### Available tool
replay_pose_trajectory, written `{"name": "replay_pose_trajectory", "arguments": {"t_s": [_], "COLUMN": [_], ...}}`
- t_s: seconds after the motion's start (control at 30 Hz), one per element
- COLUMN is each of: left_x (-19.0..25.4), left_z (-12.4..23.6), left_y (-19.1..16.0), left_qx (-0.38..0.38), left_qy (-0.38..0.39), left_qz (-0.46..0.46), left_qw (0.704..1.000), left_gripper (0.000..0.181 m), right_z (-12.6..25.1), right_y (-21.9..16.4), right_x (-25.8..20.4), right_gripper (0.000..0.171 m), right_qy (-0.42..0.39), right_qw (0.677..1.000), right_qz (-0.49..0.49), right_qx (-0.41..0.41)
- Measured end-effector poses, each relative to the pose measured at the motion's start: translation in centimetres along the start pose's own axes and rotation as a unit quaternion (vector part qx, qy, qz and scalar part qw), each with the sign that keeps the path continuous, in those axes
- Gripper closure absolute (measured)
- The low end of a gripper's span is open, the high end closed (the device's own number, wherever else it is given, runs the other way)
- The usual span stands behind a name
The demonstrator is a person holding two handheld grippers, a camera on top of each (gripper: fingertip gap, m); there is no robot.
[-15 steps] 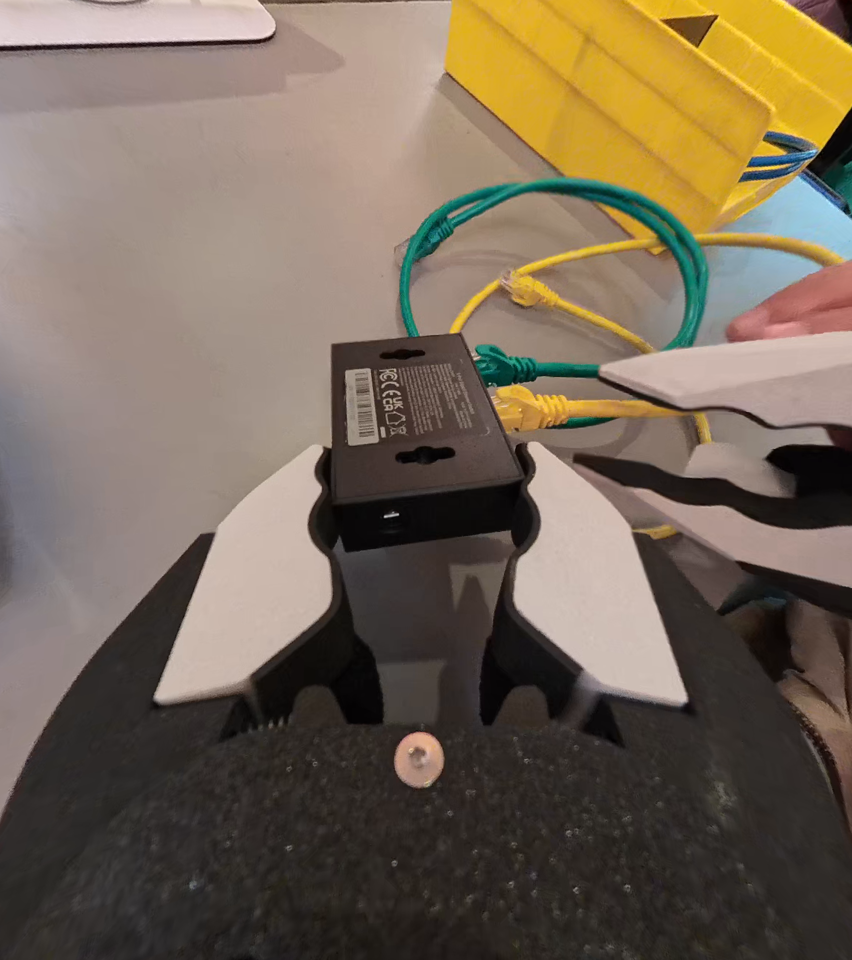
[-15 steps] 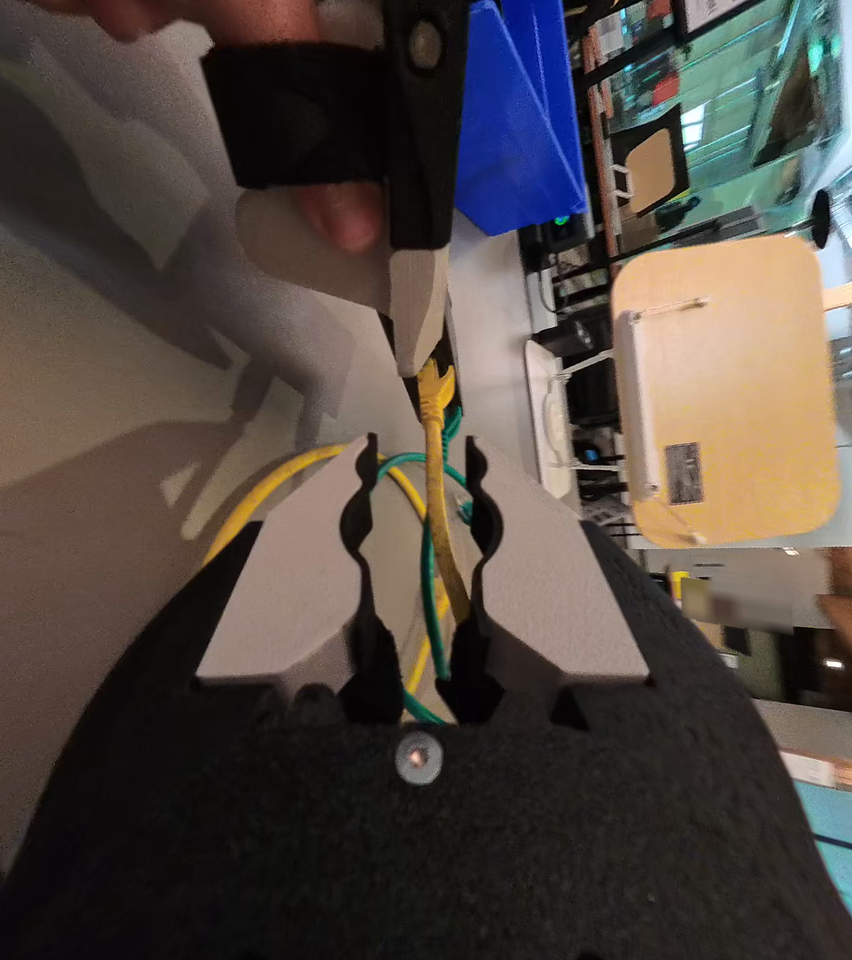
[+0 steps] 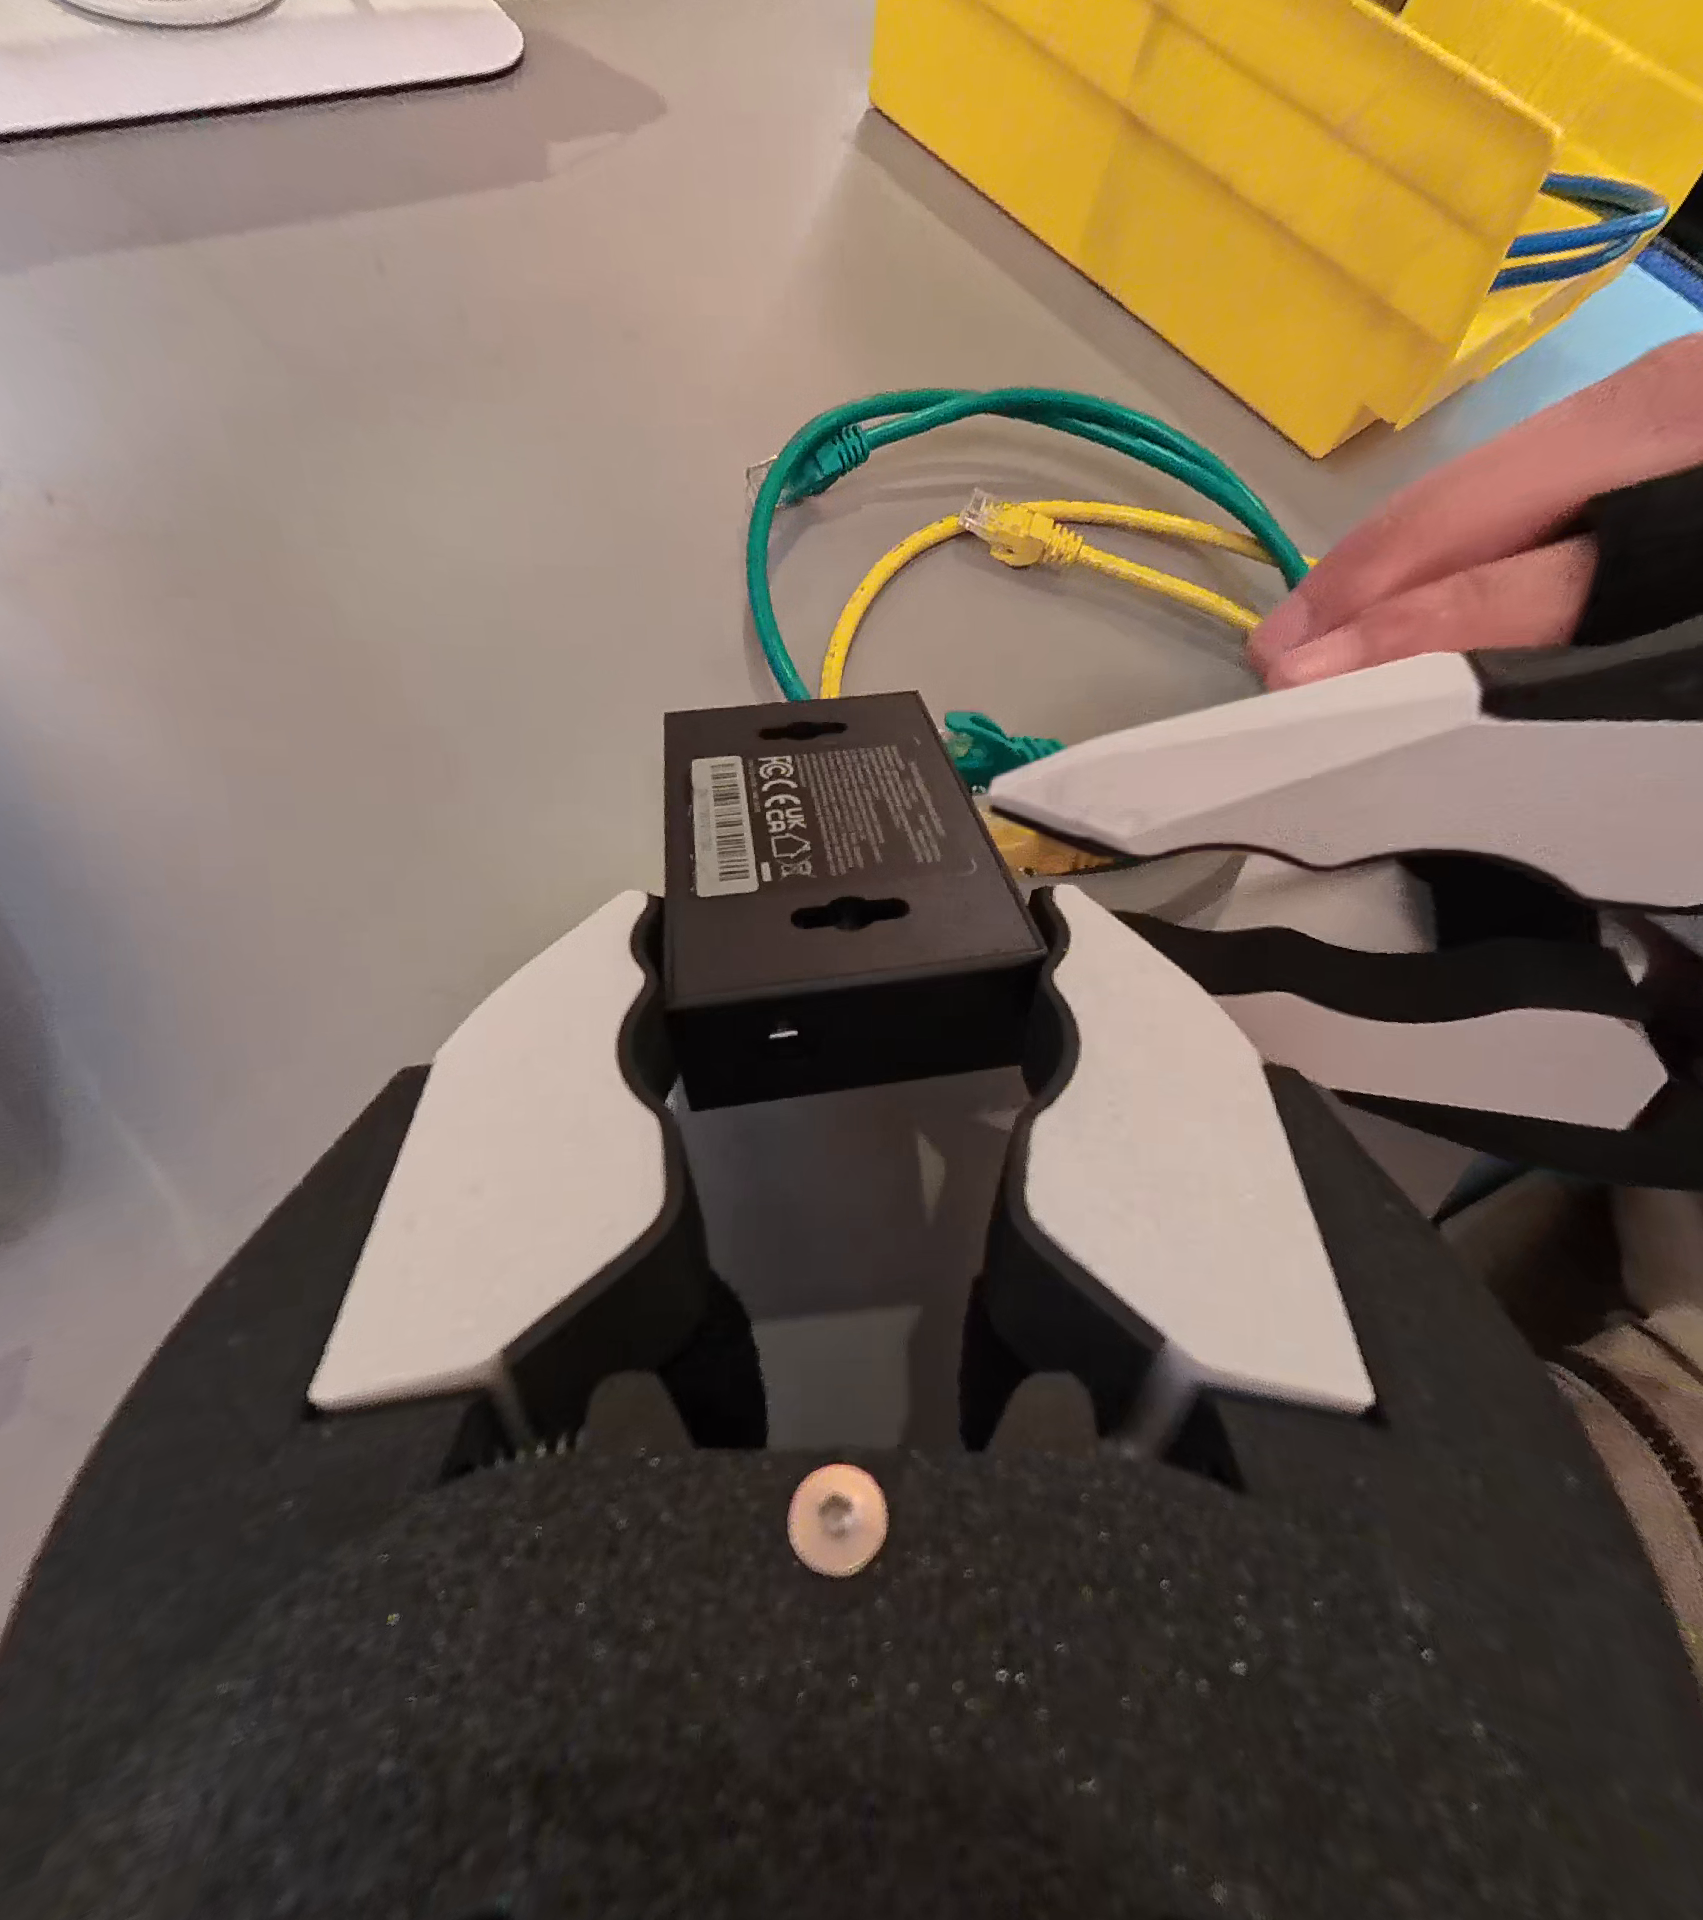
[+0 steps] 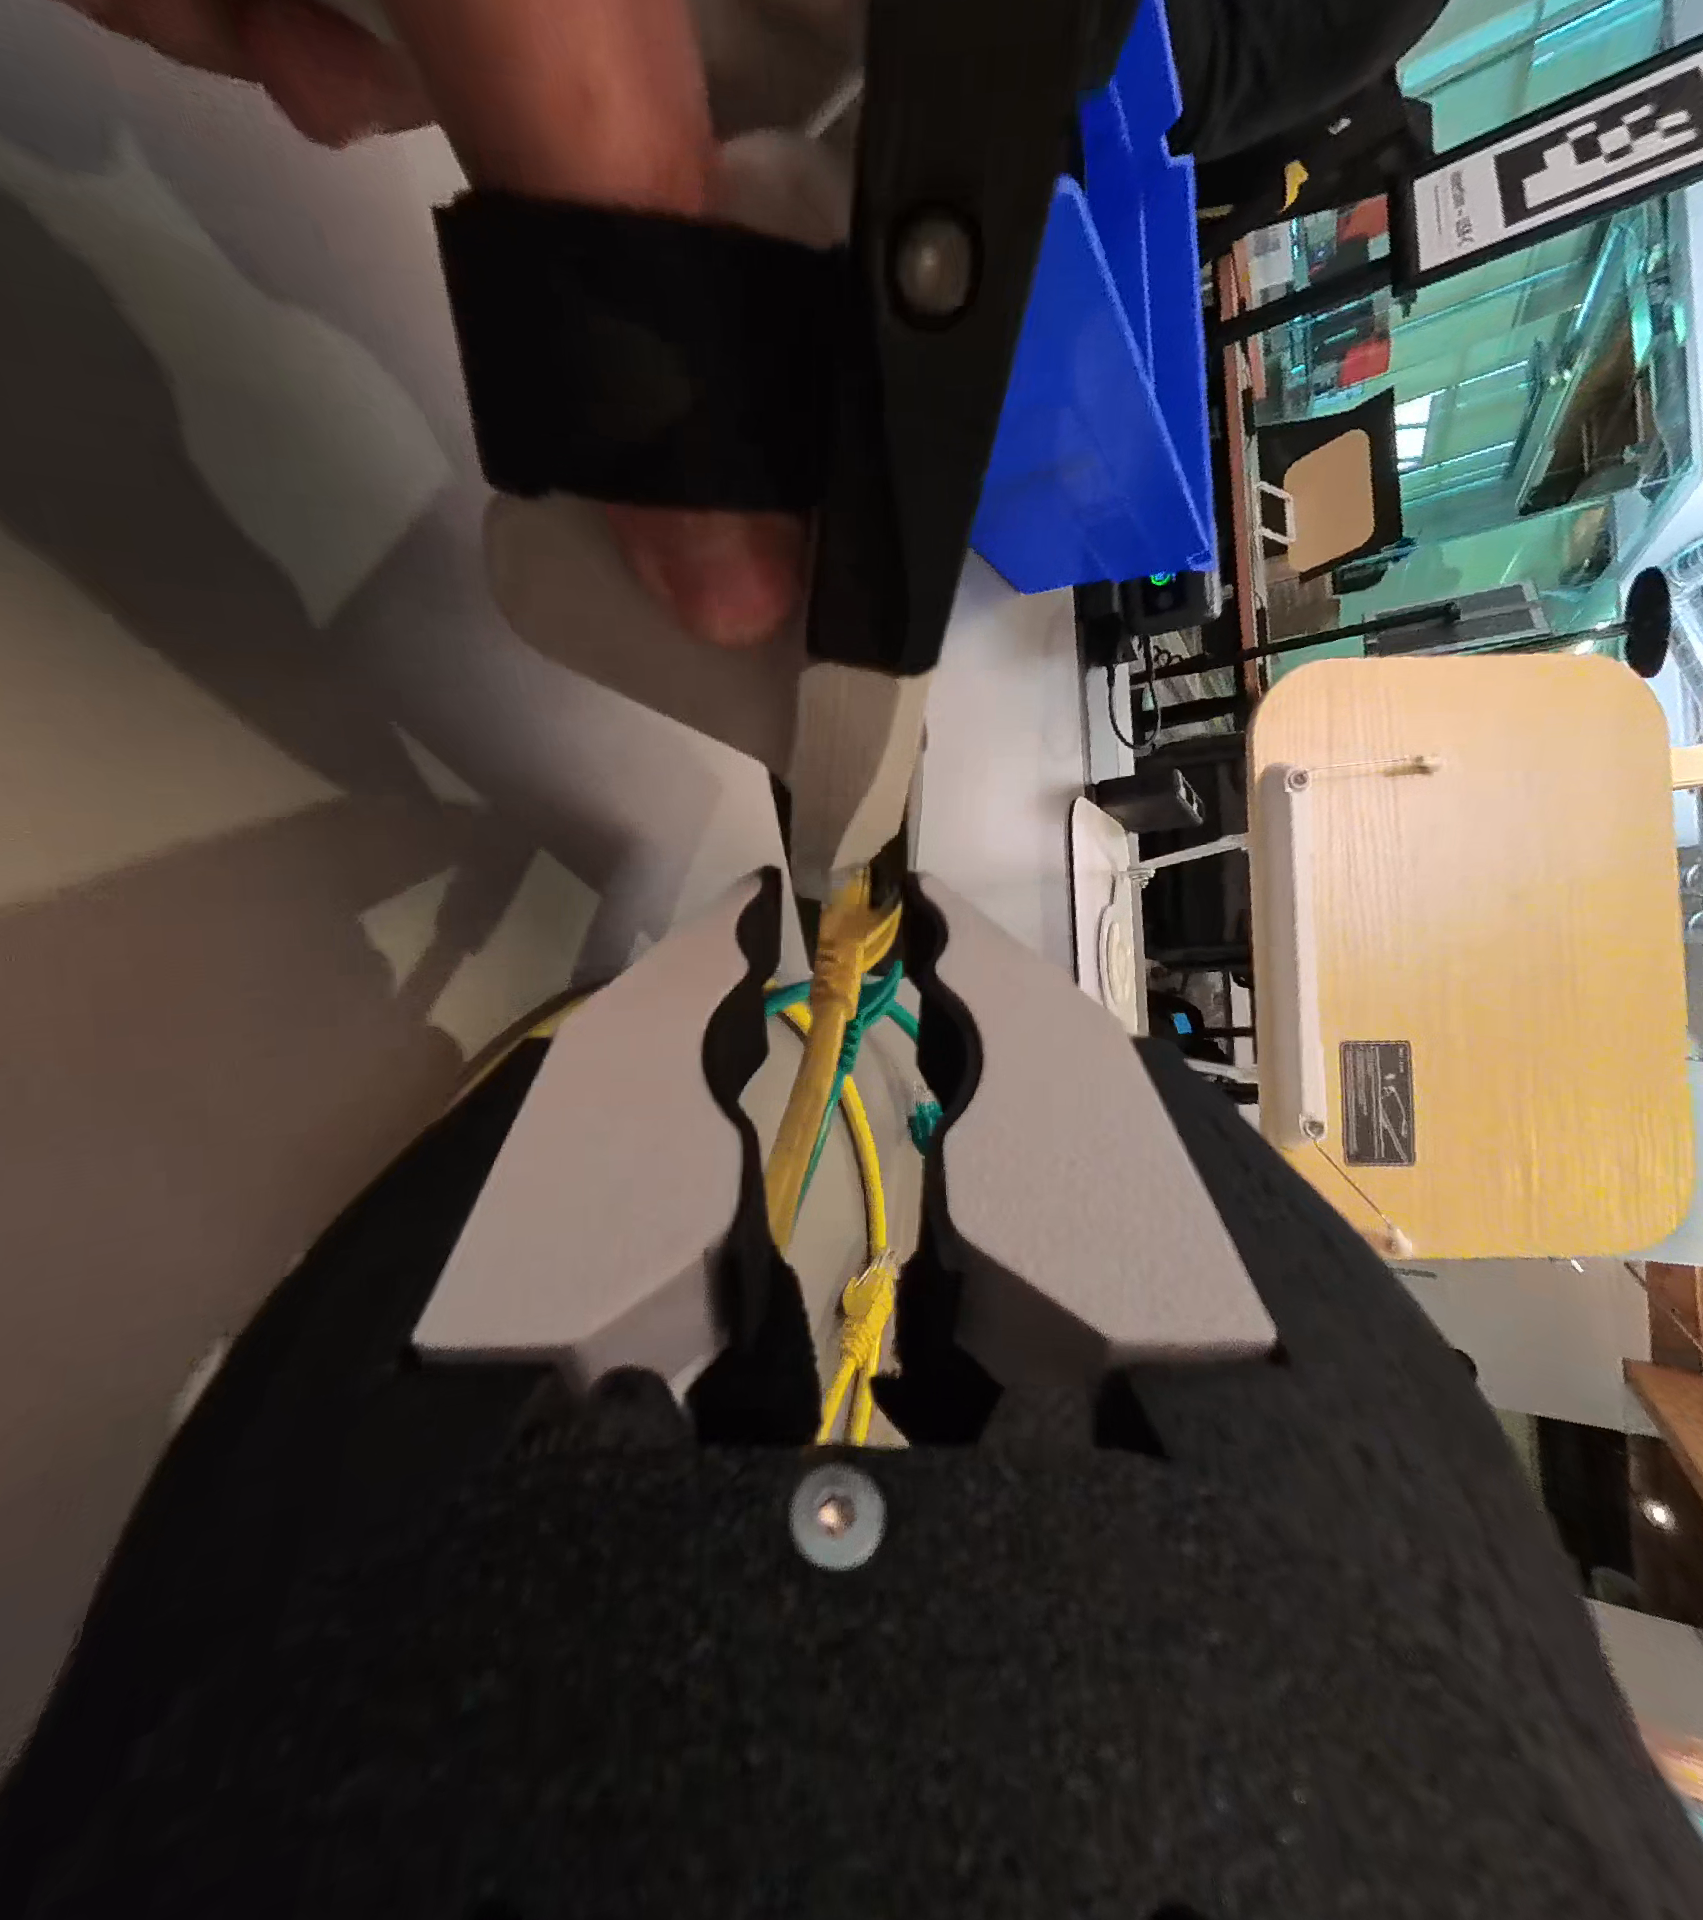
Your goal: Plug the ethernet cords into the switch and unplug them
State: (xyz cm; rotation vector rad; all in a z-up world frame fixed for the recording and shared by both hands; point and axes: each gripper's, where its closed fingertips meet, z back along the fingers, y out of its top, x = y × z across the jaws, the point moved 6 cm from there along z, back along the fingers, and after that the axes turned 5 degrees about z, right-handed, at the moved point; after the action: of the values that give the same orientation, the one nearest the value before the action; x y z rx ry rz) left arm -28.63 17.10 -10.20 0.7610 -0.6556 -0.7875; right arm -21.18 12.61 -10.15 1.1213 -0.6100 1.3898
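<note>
Between the left tongs (image 3: 847,997) sits a black, label-backed switch (image 3: 826,831).

Right gripper (image 3: 1018,844) now closer to the switch (image 3: 842,852), fingertips straddling the yellow plug (image 4: 852,925) where half a second ago they sat back along the yellow cord. Upper finger (image 3: 1346,769) now covering most of that plug and part of the green plug (image 3: 998,740) from the left wrist view. Hand (image 3: 1512,540) further in over the loose cords.
</note>
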Motion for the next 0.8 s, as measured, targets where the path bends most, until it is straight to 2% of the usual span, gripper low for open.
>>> {"name": "replay_pose_trajectory", "arguments": {"t_s": [0.4,0.53,0.63,0.8], "left_x": [0.29,0.16,0.14,-0.05], "left_z": [0.08,0.09,0.05,-0.04], "left_y": [0.1,-0.02,0.0,0.23], "left_qx": [0.001,0.002,-0.002,-0.009], "left_qy": [0.021,0.013,0.015,0.003], "left_qz": [-0.034,-0.023,-0.027,-0.015], "left_qw": [0.999,1.0,1.0,1.0], "left_gripper": [0.117,0.117,0.117,0.117], "right_z": [-0.46,-0.56,-0.63,-0.59], "right_y": [-0.17,-0.12,-0.17,-0.19], "right_x": [-0.42,-0.41,-0.55,-0.34], "right_gripper": [0.157,0.158,0.159,0.159], "right_qy": [-0.002,0.034,0.022,0.018], "right_qw": [1.0,0.999,1.0,0.999], "right_qz": [0.002,-0.026,-0.004,-0.022], "right_qx": [-0.013,-0.015,-0.018,-0.026]}}
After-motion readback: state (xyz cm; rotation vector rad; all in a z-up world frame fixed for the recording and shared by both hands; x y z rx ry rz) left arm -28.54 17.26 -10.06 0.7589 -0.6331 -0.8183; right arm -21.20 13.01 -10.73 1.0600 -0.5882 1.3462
